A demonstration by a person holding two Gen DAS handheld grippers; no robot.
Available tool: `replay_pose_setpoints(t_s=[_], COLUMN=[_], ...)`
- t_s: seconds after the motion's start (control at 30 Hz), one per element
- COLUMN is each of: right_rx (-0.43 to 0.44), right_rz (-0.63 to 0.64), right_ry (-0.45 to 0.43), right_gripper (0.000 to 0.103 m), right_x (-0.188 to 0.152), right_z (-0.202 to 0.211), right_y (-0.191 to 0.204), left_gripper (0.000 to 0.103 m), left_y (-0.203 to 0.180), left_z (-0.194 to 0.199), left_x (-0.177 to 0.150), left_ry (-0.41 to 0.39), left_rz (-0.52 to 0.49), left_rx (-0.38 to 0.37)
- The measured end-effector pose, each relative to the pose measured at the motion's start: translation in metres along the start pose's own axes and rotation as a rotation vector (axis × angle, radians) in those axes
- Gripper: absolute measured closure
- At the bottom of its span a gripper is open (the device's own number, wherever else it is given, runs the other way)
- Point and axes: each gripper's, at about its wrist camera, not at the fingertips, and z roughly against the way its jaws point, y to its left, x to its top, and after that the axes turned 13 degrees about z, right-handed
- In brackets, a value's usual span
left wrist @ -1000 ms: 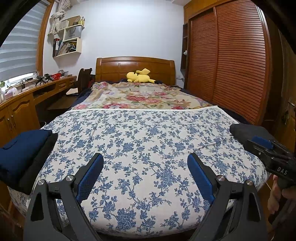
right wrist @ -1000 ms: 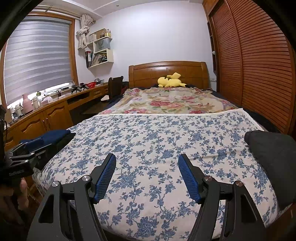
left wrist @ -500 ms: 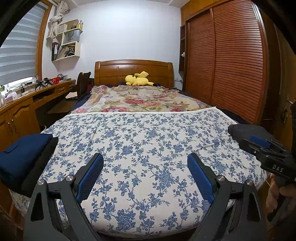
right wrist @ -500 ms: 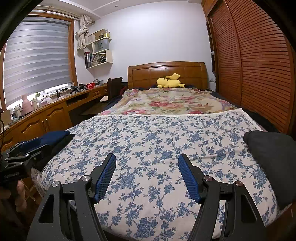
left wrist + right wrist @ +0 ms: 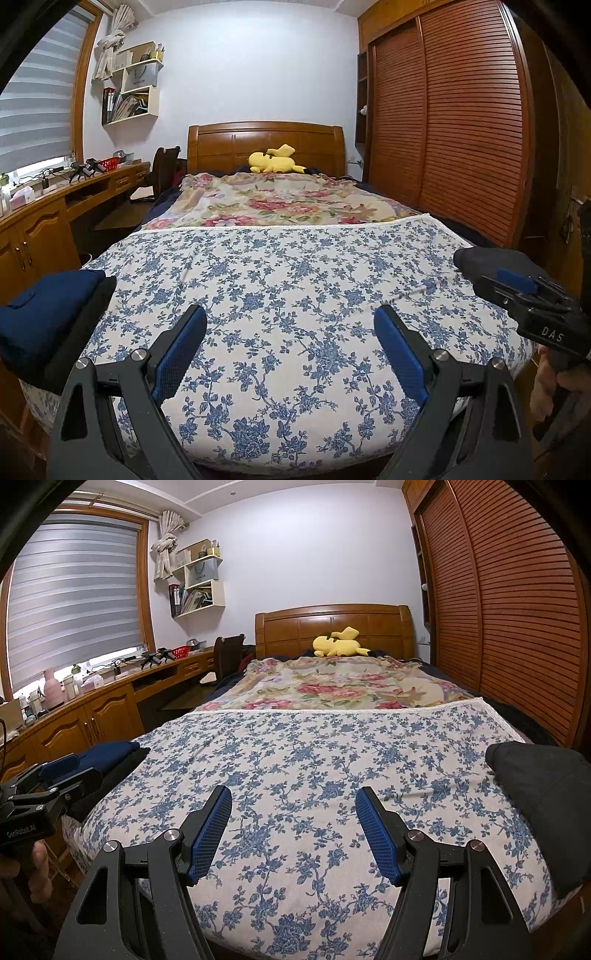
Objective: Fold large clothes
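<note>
Clothes wait untouched: folded navy garment (image 5: 44, 314) at the bed's (image 5: 295, 302) left edge, dark garment (image 5: 546, 794) at its right. Nothing has changed in the past second; left gripper (image 5: 290, 343) and right gripper (image 5: 293, 823) hover, jaws open and empty, no fold begun.

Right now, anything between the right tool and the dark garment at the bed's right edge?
Nothing visible. The right tool is open over bare floral sheet; the dark garment lies unobstructed to its right.
</note>
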Motion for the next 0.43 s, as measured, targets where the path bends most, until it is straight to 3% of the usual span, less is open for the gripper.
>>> replay_pose_setpoints(t_s=[0.43], right_rx=[0.0], right_rz=[-0.001], right_ry=[0.001], right_gripper=[0.032], right_x=[0.0003], right_z=[-0.0005], right_y=[0.0018], left_gripper=[0.011], left_y=[-0.0008], left_z=[0.0004], left_x=[-0.0012], left_ry=[0.003], left_rz=[0.002], left_rx=[-0.003])
